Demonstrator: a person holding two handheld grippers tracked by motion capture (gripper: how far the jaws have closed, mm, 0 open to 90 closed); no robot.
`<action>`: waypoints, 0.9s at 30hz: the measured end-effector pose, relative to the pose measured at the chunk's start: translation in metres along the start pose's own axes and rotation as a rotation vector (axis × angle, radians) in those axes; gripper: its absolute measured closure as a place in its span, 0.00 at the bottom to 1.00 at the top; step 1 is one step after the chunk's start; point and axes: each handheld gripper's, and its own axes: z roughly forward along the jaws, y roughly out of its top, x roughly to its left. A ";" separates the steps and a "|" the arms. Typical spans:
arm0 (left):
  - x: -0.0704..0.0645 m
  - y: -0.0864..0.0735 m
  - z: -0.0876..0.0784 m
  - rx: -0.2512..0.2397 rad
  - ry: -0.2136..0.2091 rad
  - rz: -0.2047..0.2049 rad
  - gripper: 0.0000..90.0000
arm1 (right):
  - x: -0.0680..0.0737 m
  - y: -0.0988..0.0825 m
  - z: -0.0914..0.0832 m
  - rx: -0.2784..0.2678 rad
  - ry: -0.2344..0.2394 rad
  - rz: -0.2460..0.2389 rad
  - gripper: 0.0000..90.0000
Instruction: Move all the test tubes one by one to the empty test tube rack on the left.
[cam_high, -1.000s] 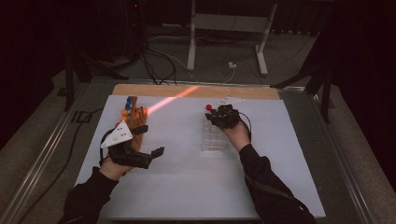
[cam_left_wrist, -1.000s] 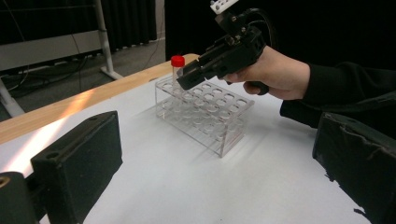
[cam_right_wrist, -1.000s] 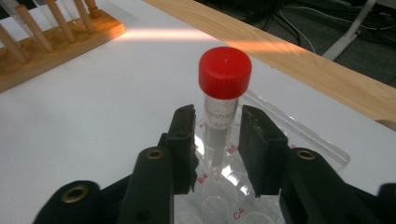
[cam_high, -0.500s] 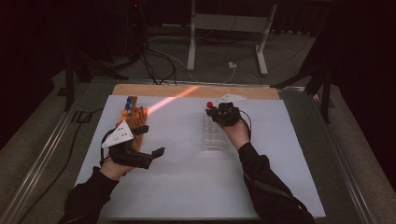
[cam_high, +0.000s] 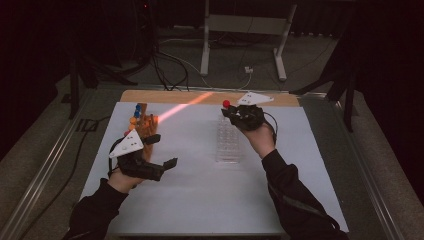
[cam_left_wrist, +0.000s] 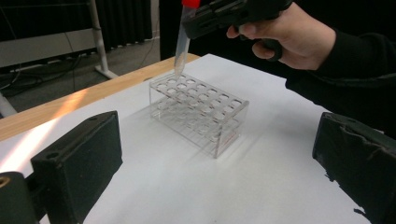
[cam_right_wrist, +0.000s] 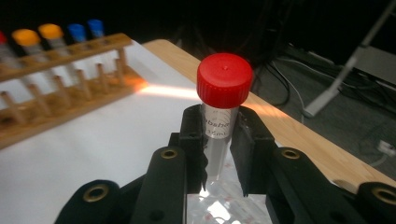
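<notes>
Red-capped tube is pinched upright in my right hand-held gripper, its tip just above a far corner hole of the clear rack on the white tabletop. My left hand-held gripper hovers with jaws spread, beside the wooden rack of capped tubes.

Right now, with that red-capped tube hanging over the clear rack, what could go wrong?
The right gripper holds the red-capped tube tilted, its tip at a corner hole of the clear rack. At that slant it may catch on the rim rather than slide in. The rack looks light and nothing steadies it: the left gripper sits open, apart from it, so a push might shift or tip it.
</notes>
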 end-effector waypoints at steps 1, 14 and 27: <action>0.000 0.000 0.000 0.000 -0.004 -0.001 0.03 | 0.003 0.000 -0.002 -0.003 0.007 -0.007 0.84; -0.010 0.006 0.000 -0.007 -0.035 0.016 0.03 | 0.052 -0.010 -0.020 -0.016 0.155 -0.078 0.84; -0.019 0.006 0.005 -0.009 -0.064 0.023 0.03 | 0.098 -0.030 -0.022 0.034 0.290 -0.142 0.84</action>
